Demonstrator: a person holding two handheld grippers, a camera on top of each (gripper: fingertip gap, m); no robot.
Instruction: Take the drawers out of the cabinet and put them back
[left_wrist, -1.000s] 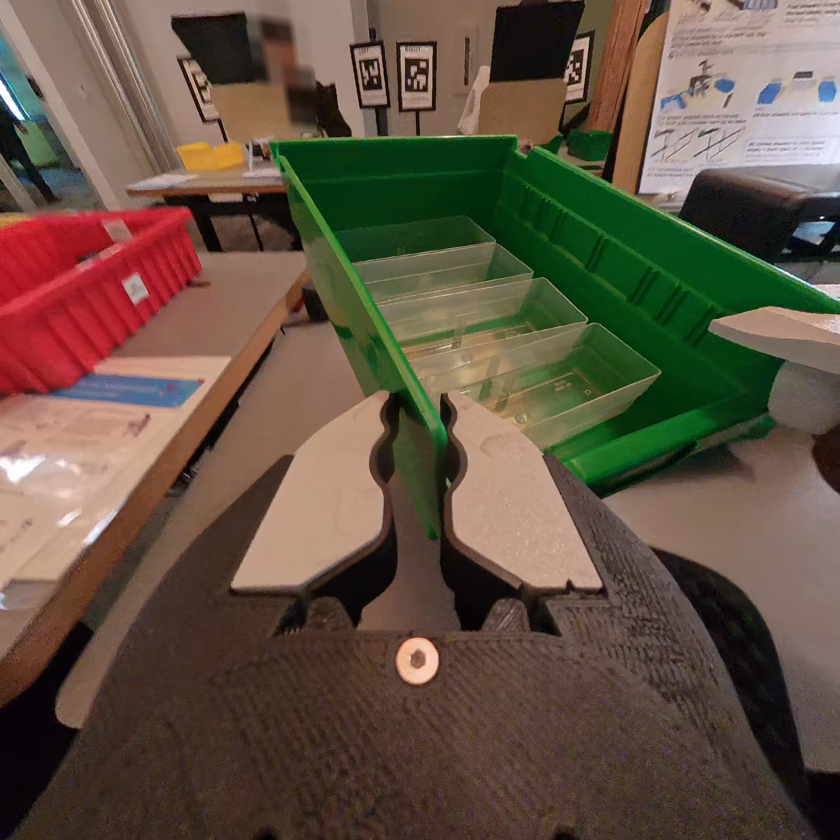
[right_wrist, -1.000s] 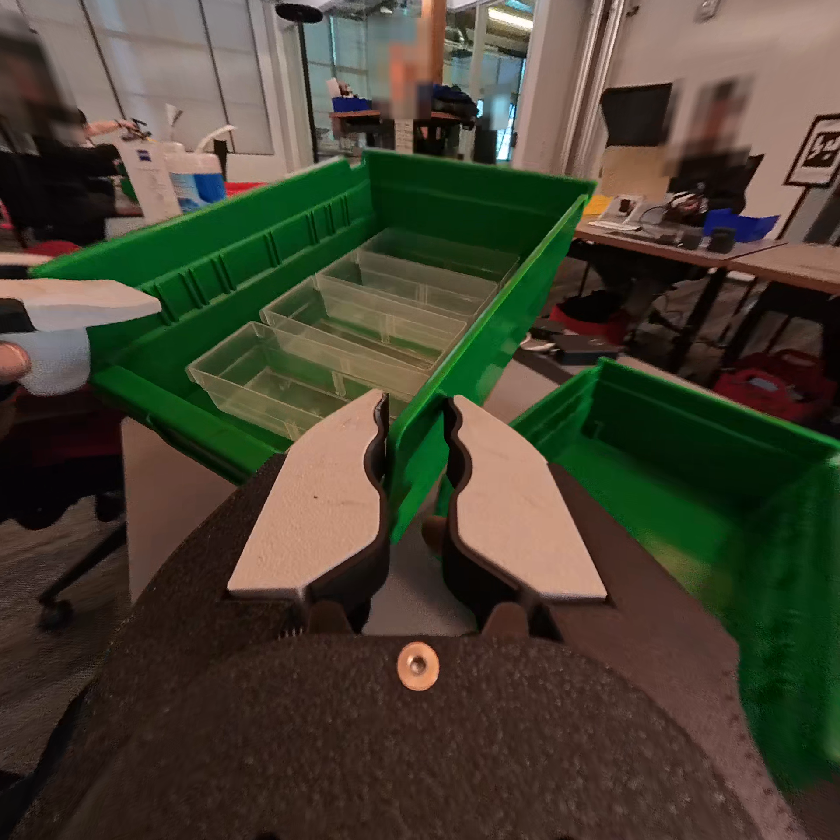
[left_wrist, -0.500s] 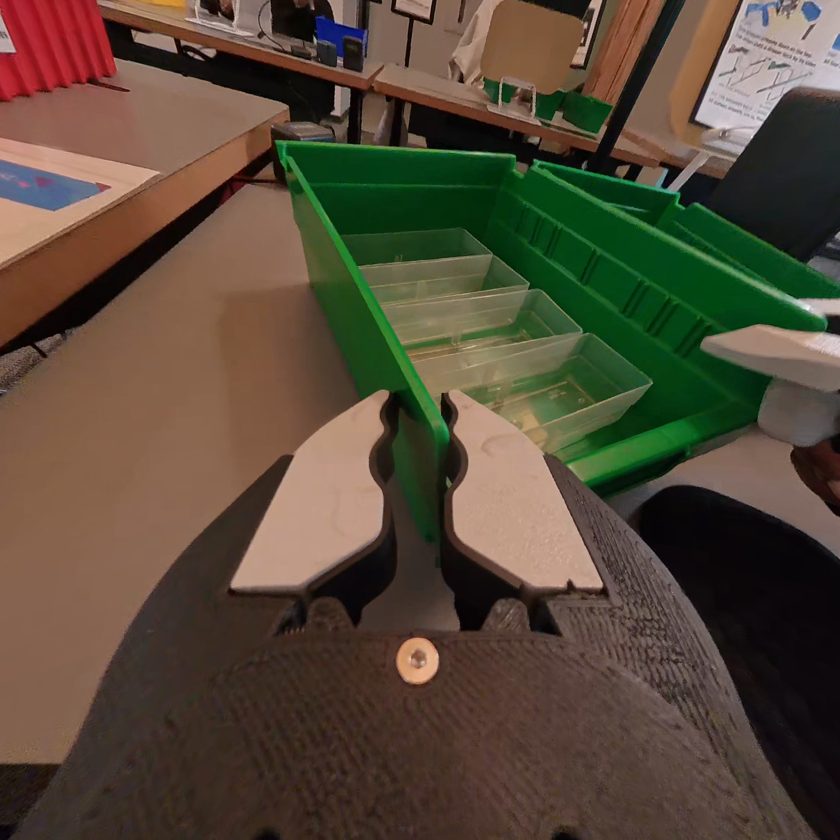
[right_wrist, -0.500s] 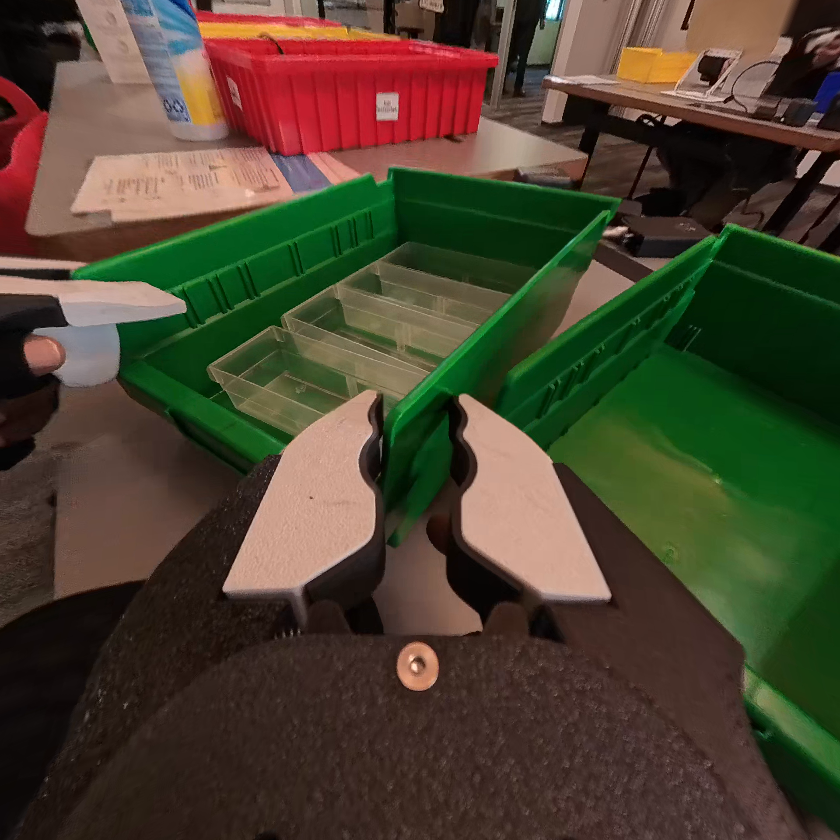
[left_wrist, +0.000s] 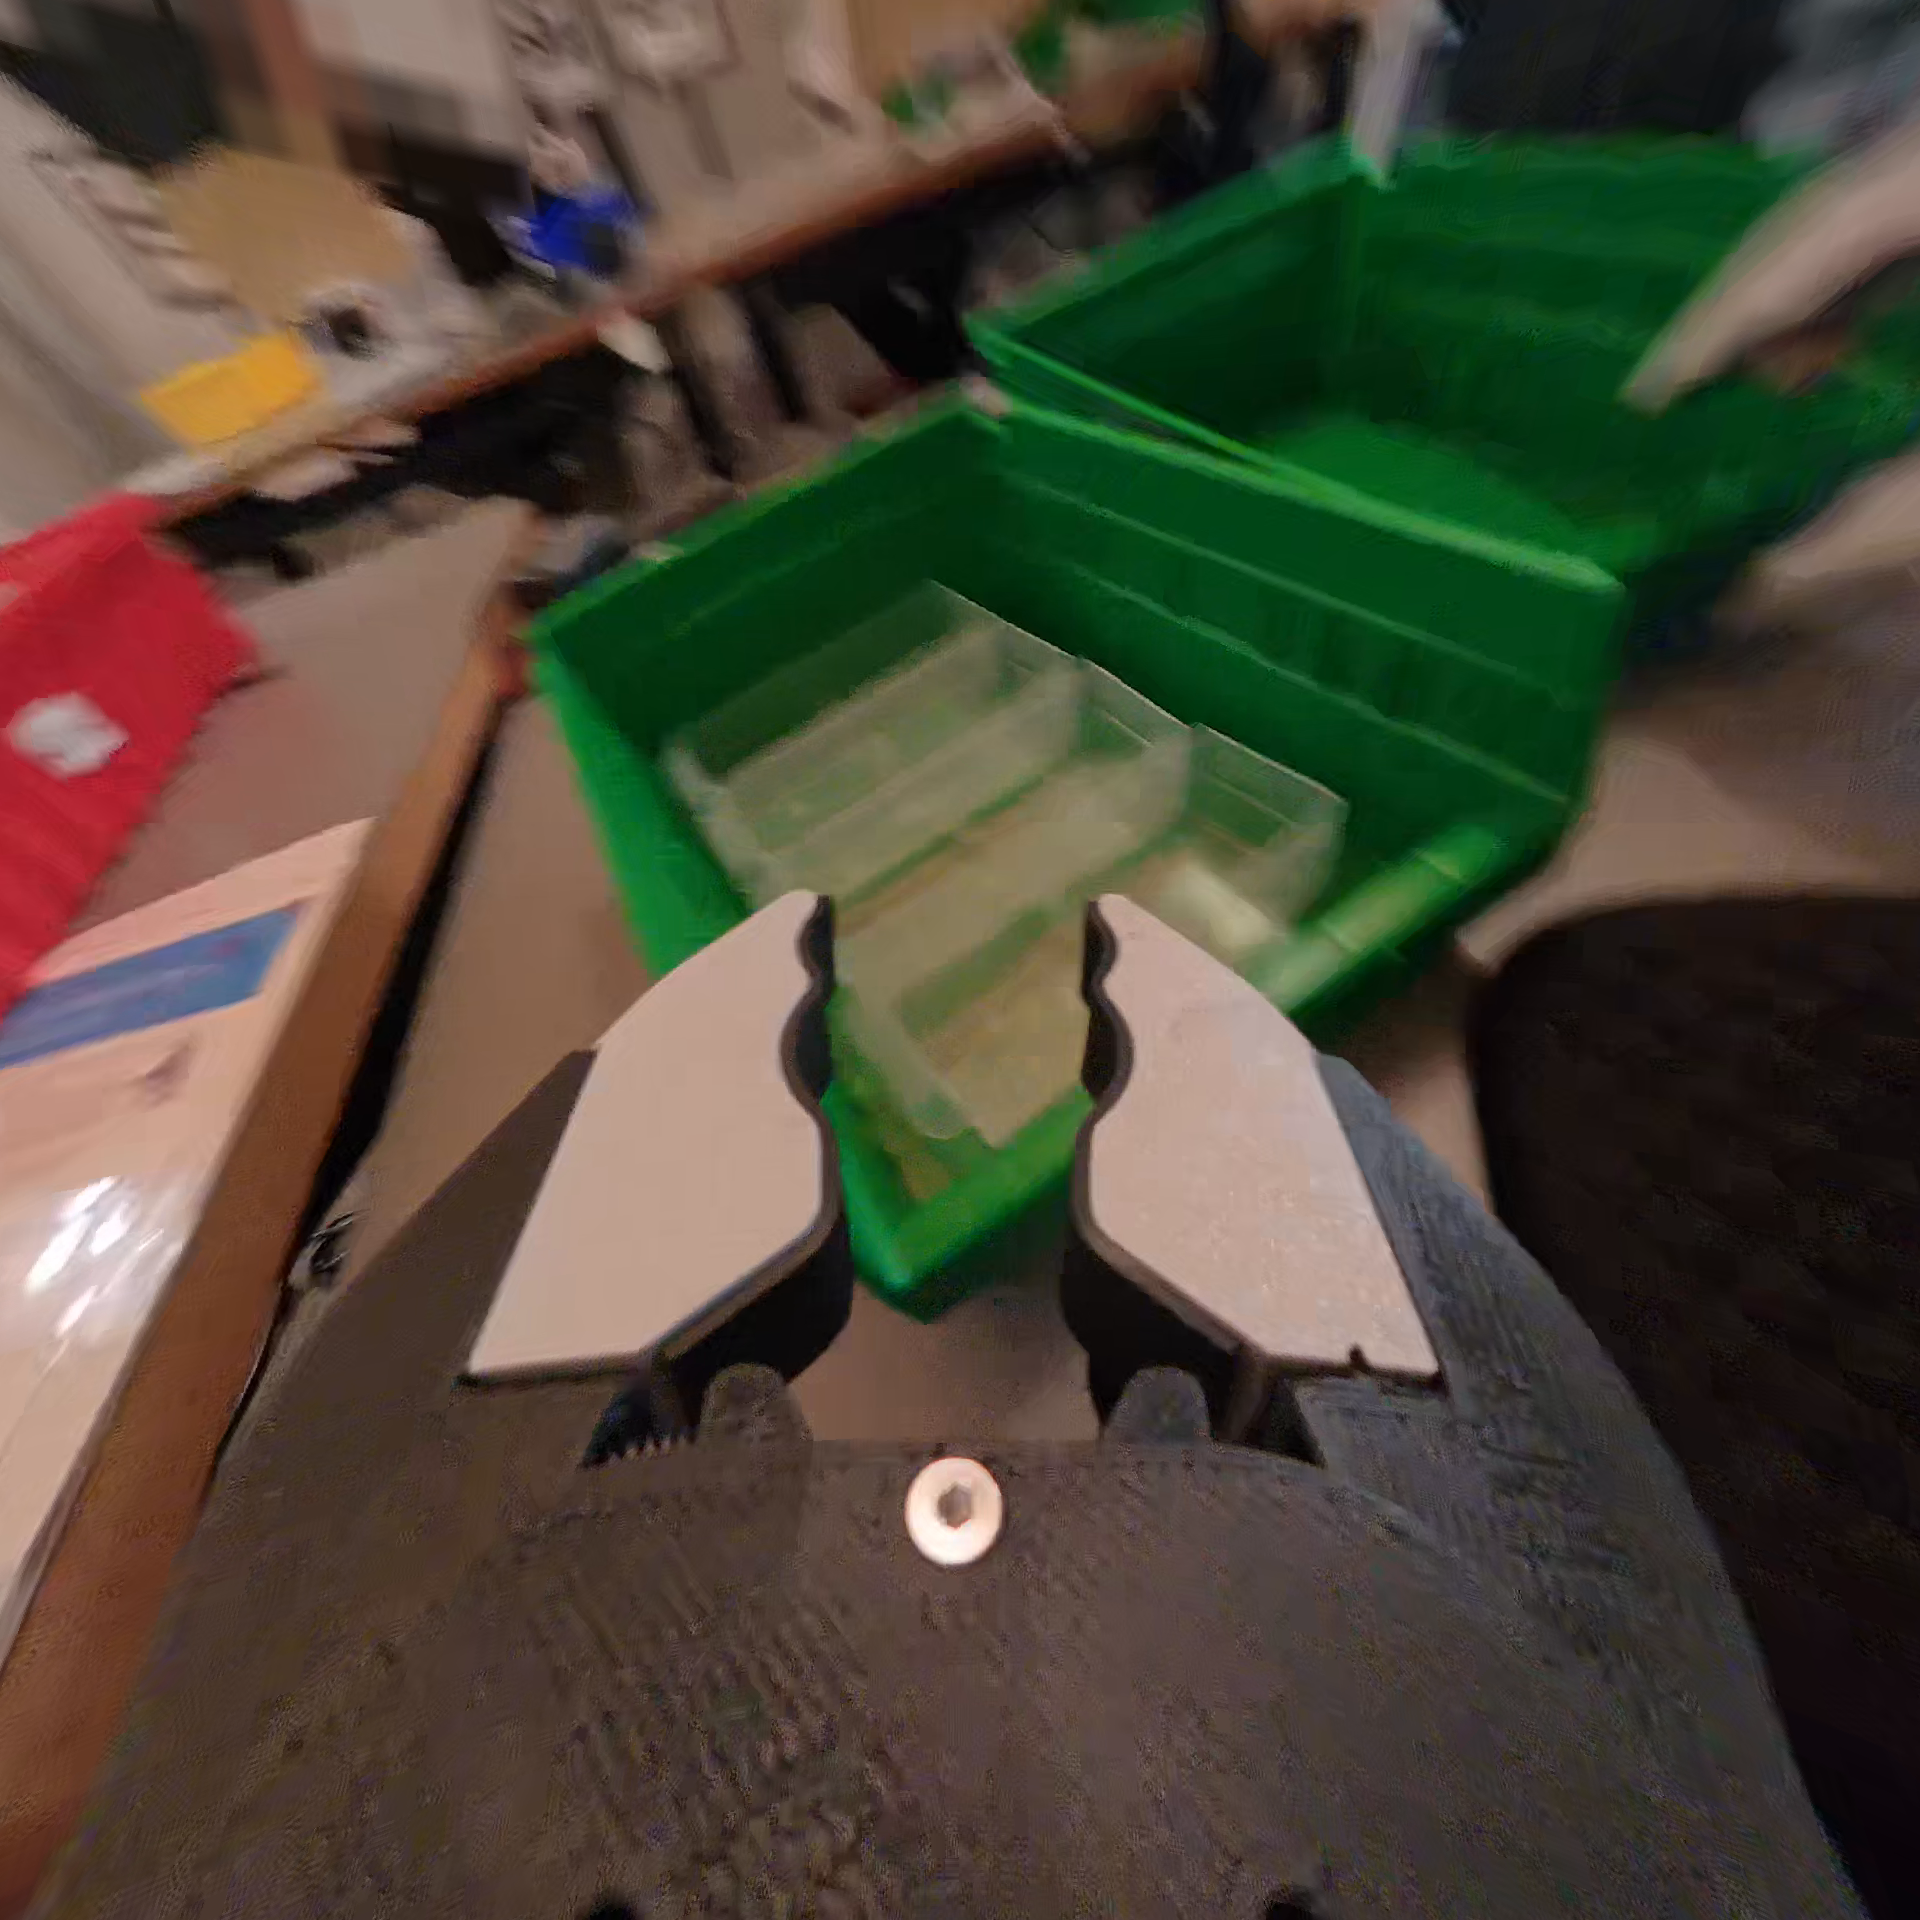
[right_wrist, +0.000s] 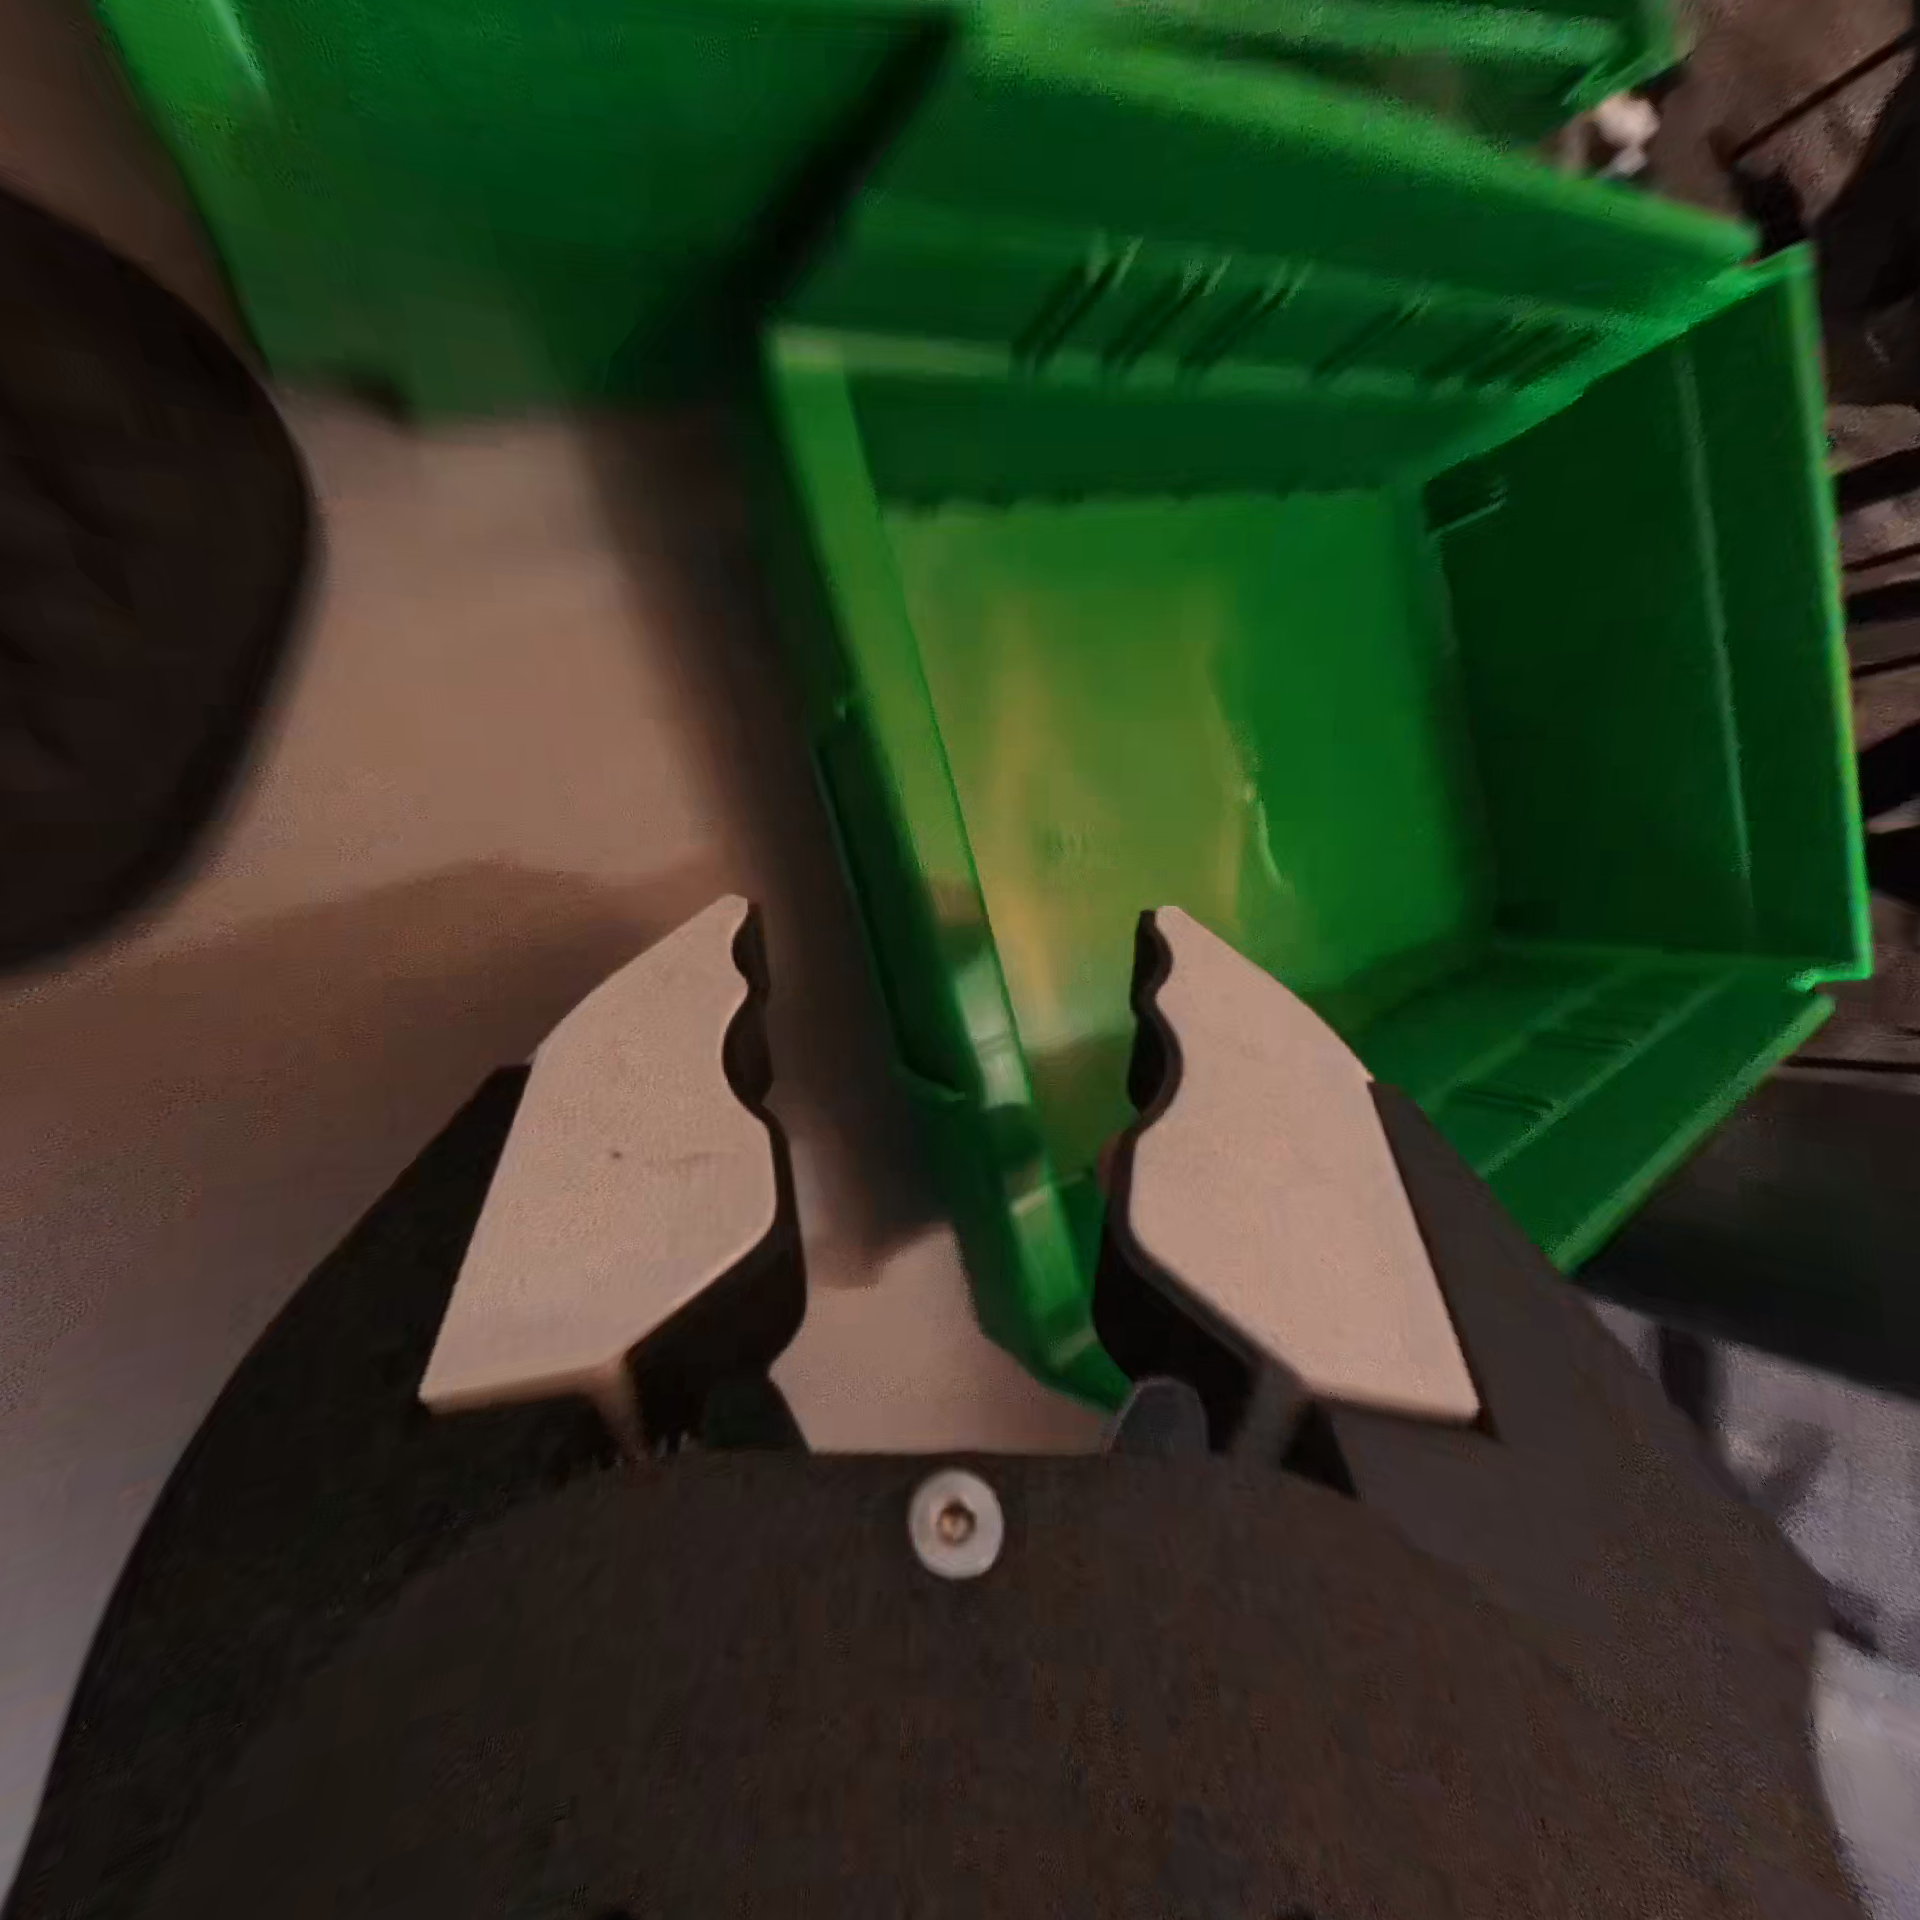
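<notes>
1. Beige worktop (left_wrist: 488, 935), matte and flat. It carries both green bins; a second, wood-edged worktop (left_wrist: 343, 894) stands to its left with papers and a red bin (left_wrist: 94, 707). Judged the set-down area for drawers taken out of the cabinet; no cabinet shows in either view.

2. Green bin, empty (right_wrist: 1247, 727). It rests on the worktop beside the other bin, open side up, nothing inside. In the left wrist view it appears farther back (left_wrist: 1455, 343). Probably parked alongside so the removed drawers stay together.

3. Green bin, loaded (left_wrist: 1195, 582). It sits flat on the worktop, near corner toward the left camera, not gripped by anything. Judged just set down, free for release.

4. Clear trays (left_wrist: 966, 821). A row of them lies inside the loaded bin, nested close, lengthwise along its floor. Blur hides the count.

5. Right hand-held gripper (right_wrist: 940, 925). Jaws stand well apart, holding nothing. The empty bin's near wall passes between them, close to the right finger; contact cannot be told through the blur. Placement suggests it is lined up on that wall.

6. Left hand-held gripper (left_wrist: 956, 914). Jaws parted moderately, holding nothing. The loaded bin's near corner lies between the fingers, below them, without visible pinch. Judged a let-go posture above the wall.
</notes>
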